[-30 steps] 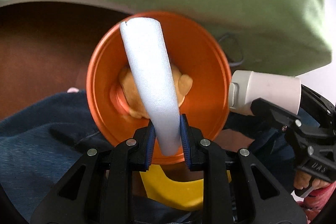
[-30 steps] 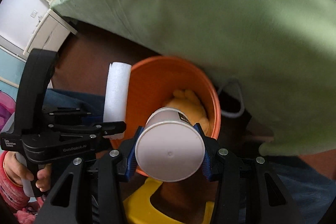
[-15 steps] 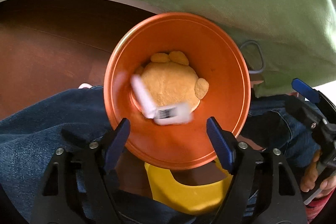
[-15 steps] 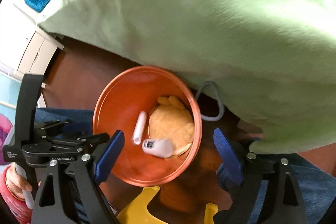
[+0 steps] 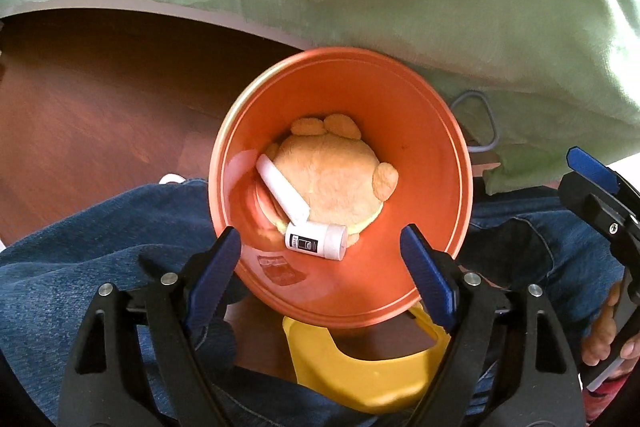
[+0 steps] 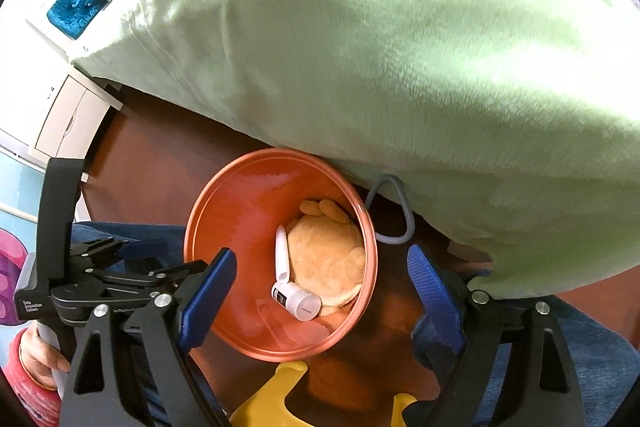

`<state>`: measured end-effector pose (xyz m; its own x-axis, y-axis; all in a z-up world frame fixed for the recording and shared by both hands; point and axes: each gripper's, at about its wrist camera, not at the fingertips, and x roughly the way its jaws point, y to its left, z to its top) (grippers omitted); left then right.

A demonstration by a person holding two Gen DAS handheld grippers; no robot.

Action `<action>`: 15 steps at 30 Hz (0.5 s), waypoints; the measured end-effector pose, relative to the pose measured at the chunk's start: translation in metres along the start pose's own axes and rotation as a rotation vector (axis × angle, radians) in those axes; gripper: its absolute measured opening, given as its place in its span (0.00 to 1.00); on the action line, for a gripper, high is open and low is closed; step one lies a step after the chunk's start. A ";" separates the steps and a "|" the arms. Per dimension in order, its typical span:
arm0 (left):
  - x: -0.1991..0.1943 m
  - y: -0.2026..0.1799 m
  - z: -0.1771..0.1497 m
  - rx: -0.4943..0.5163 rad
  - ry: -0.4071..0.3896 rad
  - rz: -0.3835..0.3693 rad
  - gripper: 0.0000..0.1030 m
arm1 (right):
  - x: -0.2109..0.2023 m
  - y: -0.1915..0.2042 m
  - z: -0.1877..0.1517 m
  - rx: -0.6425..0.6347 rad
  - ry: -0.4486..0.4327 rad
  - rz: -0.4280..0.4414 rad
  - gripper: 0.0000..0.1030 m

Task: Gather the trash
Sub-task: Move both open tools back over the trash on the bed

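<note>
A dark wooden floor [image 5: 100,99] runs under a pale green blanket [image 6: 400,47] that hangs over the edge of a bed, with a white cabinet [image 6: 64,119] off to the side. On the floor, partly tucked under the blanket's edge, stands the orange bucket [image 5: 432,155] that serves as the bin, between the person's jeans-clad legs [image 5: 88,239] and just beyond a yellow stool [image 5: 360,367].

A second ago each gripper pinched a piece of trash above the bucket; now both pieces lie inside it. The left gripper [image 5: 320,263] is spread wide and empty, its blue pads level with the near rim, and the right gripper [image 6: 322,291] is likewise spread and holds nothing. I judge this drop finished, leaving both hands free for whatever trash is left.

The white foam tube [image 5: 282,193] lies at the bottom against a yellow plush toy [image 5: 332,183]. In the left wrist view its long axis runs diagonally, from upper left down to lower right. The white paper cup [image 5: 316,240] lies on its side touching the tube's lower end, its long axis nearly crosswise in that view, its barcode end to the left. In the right wrist view the cup [image 6: 298,301] shows its flat round end toward the camera.
</note>
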<state>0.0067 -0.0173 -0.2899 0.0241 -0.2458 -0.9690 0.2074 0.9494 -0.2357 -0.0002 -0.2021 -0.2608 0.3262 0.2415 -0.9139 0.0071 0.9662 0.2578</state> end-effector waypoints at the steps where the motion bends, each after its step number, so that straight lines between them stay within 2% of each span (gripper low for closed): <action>1: -0.001 0.000 0.000 0.000 -0.005 0.001 0.77 | -0.004 0.000 0.001 0.000 -0.008 0.001 0.83; 5: -0.015 -0.006 0.003 0.028 -0.049 0.026 0.77 | -0.020 0.002 0.007 0.003 -0.038 0.009 0.83; 9: -0.042 -0.016 0.011 0.071 -0.135 0.043 0.77 | -0.041 0.003 0.017 0.003 -0.095 0.018 0.83; 14: -0.088 -0.021 0.031 0.092 -0.283 0.021 0.78 | -0.079 0.005 0.030 -0.008 -0.200 0.030 0.85; 15: -0.099 -0.021 0.039 0.092 -0.321 0.012 0.80 | -0.088 0.007 0.033 -0.016 -0.223 0.028 0.85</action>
<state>0.0377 -0.0208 -0.1860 0.3308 -0.2976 -0.8955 0.2924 0.9346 -0.2025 0.0021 -0.2191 -0.1685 0.5274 0.2441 -0.8138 -0.0195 0.9611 0.2757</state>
